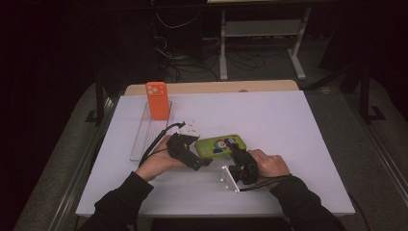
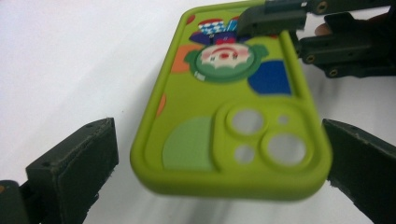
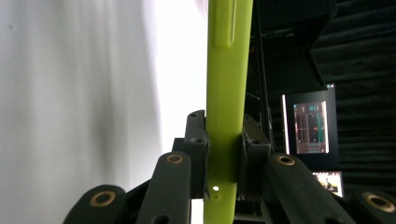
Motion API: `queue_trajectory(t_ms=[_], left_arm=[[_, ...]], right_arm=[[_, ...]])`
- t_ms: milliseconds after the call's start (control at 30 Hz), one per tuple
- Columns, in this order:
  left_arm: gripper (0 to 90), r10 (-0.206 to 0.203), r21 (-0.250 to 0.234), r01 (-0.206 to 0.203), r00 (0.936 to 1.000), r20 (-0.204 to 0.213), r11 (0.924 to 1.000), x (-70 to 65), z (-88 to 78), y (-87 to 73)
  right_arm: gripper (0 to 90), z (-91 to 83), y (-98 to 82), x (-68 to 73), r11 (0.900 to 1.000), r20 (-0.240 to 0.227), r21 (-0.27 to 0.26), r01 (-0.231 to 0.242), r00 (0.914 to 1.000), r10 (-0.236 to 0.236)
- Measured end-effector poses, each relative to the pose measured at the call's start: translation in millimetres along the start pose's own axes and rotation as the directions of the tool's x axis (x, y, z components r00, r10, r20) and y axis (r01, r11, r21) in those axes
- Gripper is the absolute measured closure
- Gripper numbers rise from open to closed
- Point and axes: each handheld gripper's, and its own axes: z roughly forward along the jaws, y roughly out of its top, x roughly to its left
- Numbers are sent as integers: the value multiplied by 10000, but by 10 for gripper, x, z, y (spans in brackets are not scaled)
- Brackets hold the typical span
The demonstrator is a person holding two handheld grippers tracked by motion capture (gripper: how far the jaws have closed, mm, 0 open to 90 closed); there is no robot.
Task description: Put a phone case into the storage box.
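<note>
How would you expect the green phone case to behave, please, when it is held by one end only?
The green case looks like soft rubbery silicone, so it probably flexes and sags a little. It is an empty shell with open camera holes, so likely light. The right hand-held gripper pinches its thin edge; the matte surface should resist slipping.

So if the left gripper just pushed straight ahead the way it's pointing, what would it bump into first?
Probably the green phone case. The left gripper has its jaws open on either side of the case's camera end, apparently not pressing it, so pushing on would meet that end first. Beyond it, the right gripper clamps the far end.
</note>
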Motion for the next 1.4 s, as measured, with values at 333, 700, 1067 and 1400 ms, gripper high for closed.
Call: queue_trajectory(t_ms=[333,700,1067,1400], left_arm=[[0,-80,-386,70,9997,-241,9992,39,-46,-10],[0,-374,-705,346,9985,-387,9969,34,-46,-21],[0,-375,-541,348,9980,-500,9979,56,-65,-18],[0,-672,-827,626,9962,-545,9946,47,-81,-6]], right_arm=[[755,-7,-59,-115,9818,-542,86,-1896,9803,1898],[755,-6,-117,-234,8939,-1376,305,-4473,8839,4470],[755,33,-261,-385,7576,-2339,730,-6486,7273,6452],[755,89,-395,-474,5264,-3408,1496,-8370,4561,8221]])
